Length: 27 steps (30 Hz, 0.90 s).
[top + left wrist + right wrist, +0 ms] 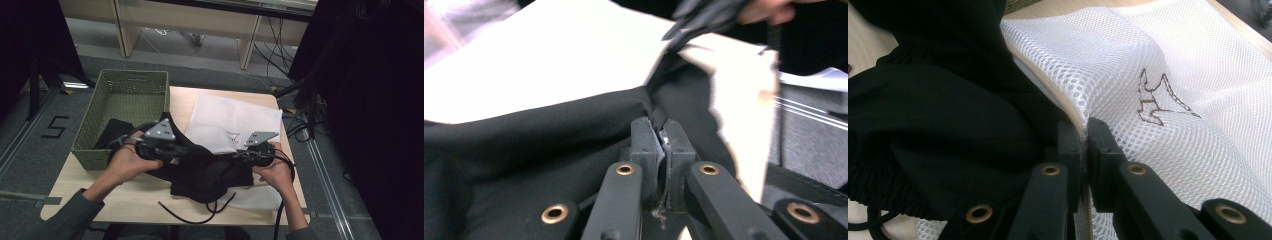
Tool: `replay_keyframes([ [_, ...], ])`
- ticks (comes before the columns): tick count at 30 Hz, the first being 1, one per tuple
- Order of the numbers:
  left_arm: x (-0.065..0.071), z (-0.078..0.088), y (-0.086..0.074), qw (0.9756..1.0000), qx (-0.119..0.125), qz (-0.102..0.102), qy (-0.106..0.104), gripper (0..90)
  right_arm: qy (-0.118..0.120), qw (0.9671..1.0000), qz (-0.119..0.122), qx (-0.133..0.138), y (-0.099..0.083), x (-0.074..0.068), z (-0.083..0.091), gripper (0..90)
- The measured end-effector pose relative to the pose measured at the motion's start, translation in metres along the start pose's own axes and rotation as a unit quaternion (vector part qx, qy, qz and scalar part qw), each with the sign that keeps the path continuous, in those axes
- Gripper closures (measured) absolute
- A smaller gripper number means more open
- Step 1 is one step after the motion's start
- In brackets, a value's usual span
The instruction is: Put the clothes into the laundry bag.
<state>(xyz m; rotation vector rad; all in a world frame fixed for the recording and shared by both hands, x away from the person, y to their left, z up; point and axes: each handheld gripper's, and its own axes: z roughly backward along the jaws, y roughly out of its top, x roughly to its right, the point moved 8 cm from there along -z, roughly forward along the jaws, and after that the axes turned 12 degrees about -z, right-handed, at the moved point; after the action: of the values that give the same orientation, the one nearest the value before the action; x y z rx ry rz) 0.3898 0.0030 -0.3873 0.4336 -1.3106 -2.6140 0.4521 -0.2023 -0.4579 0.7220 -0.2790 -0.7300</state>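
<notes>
Black fabric dominates the high view: a dark cloth garment with a drawcord [202,172] lies bunched on the pale wooden desk [75,185], partly over a white mesh laundry bag [235,120] spread flat toward the far right of the desk. A green woven basket [127,90] stands at the far left corner, with more dark cloth hanging over its near wall. The left gripper [172,150] sits at the garment's left side and the right gripper [240,156] at the bag's near edge, each carried by a hand. In the left gripper view, the fingers [644,145] are pressed together on a fold of the black garment, with the white bag beyond. In the right gripper view, the fingers [1100,145] are clamped on the zippered rim of the mesh bag, holding its mouth up, and the black garment lies just beside and partly inside that opening. Judged status: both grasps are made and the mouth is raised; most of the garment remains outside. Remaining: feed the garment fully in, including the loose cord, then close the bag.
</notes>
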Motion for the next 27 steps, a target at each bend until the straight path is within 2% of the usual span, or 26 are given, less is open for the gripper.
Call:
replay_keyframes([
  [1, 0.008, -0.004, 0.006, 0.9999, 0.002, -0.009, -0.009, 85.8, 0.001, 1.0, 0.001, 0.0, 0.0, 0.0, 0.0, 86.6],
  [3, 0.034, -0.024, 0.016, 0.9984, 0.001, -0.026, -0.049, 85.7, 0.001, 1.0, -0.001, 0.0, 0.0, 0.0, 0.0, 86.6],
  [5, 0.053, -0.047, 0.013, 0.996, -0.014, -0.03, -0.082, 85.5, 0.001, 1.0, -0.001, 0.002, 0.0, 0.0, 0.001, 86.6],
  [6, 0.058, -0.058, 0.007, 0.995, -0.029, -0.036, -0.089, 85.4, 0.003, 1.0, -0.003, 0.002, 0.0, 0.0, 0.002, 86.6],
  [7, 0.06, -0.067, 0.002, 0.9941, -0.039, -0.036, -0.094, 85.2, 0.003, 1.0, -0.003, 0.001, 0.0, 0.0, 0.002, 86.6],
  [8, 0.063, -0.079, -0.007, 0.9936, -0.049, -0.026, -0.098, 85.0, 0.001, 1.0, 0.0, 0.002, 0.0, 0.0, 0.002, 86.6],
  [10, 0.063, -0.092, -0.021, 0.9922, -0.065, -0.018, -0.105, 82.9, 0.003, 1.0, -0.001, 0.002, -0.001, 0.0, 0.001, 86.6],
  [11, 0.062, -0.095, -0.028, 0.9921, -0.067, -0.007, -0.106, 79.9, 0.003, 1.0, -0.002, 0.001, -0.002, 0.0, 0.001, 86.7],
  [13, 0.061, -0.091, -0.027, 0.9921, -0.059, 0.011, -0.11, 66.7, 0.002, 1.0, 0.001, 0.0, -0.002, 0.0, 0.0, 86.6],
  [15, 0.055, -0.076, -0.023, 0.9932, -0.061, 0.006, -0.099, 54.2, 0.002, 1.0, 0.0, 0.0, -0.002, 0.001, 0.0, 86.6],
  [17, 0.042, -0.055, -0.017, 0.9966, -0.046, 0.008, -0.067, 47.3, 0.001, 1.0, 0.0, 0.0, -0.002, 0.001, 0.0, 86.6],
  [19, 0.023, -0.033, -0.017, 0.9985, -0.039, 0.015, -0.034, 42.0, 0.003, 1.0, -0.001, 0.0, -0.002, 0.0, 0.0, 86.6],
  [20, 0.012, -0.023, -0.02, 0.9987, -0.041, 0.023, -0.017, 40.6, 0.003, 1.0, -0.001, 0.0, -0.002, 0.0, 0.0, 86.6],
  [21, 0.0, -0.013, -0.027, 0.9981, -0.053, 0.03, 0.002, 38.8, 0.001, 1.0, -0.003, -0.001, -0.002, 0.0, 0.0, 86.6],
  [23, -0.025, 0.002, -0.042, 0.9952, -0.076, 0.037, 0.049, 37.3, 0.0, 1.0, -0.003, -0.002, -0.002, -0.001, 0.0, 86.6],
  [24, -0.038, 0.009, -0.052, 0.9924, -0.087, 0.044, 0.076, 37.2, 0.0, 1.0, -0.003, -0.002, -0.002, -0.001, 0.001, 86.6],
  [25, -0.05, 0.014, -0.064, 0.9893, -0.101, 0.054, 0.09, 37.1, 0.0, 1.0, -0.003, -0.002, -0.002, -0.001, 0.0, 86.6],
  [27, -0.069, 0.019, -0.09, 0.9833, -0.12, 0.098, 0.096, 34.8, 0.001, 1.0, -0.004, -0.004, -0.002, -0.001, 0.0, 86.6],
])
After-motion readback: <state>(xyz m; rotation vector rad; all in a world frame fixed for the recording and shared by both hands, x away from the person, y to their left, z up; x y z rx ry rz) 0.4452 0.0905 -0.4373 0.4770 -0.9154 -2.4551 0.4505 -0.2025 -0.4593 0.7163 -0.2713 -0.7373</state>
